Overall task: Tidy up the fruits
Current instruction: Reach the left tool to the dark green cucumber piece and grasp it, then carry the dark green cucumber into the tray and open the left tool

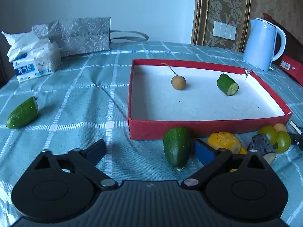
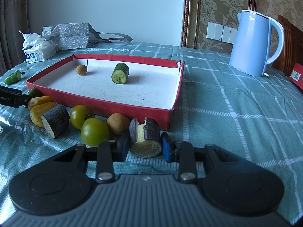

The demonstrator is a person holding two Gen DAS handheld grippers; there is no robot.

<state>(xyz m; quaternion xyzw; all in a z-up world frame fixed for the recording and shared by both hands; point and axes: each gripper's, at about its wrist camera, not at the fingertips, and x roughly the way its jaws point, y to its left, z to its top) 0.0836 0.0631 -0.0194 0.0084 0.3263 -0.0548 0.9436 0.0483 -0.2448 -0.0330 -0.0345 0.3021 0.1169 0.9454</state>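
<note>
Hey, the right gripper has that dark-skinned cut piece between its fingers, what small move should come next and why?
Probably lift the dark-skinned piece a little, straight up. The right gripper looks shut on it, yet it still sits on the tablecloth, and the red box wall stands just beyond it. Rising first should clear that wall before carrying it over to join the cucumber chunk and longan.

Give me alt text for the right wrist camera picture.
The right gripper is shut on a dark-barked sugarcane piece on a checked tablecloth. Behind it a red box holds a longan and a cucumber chunk.
</note>
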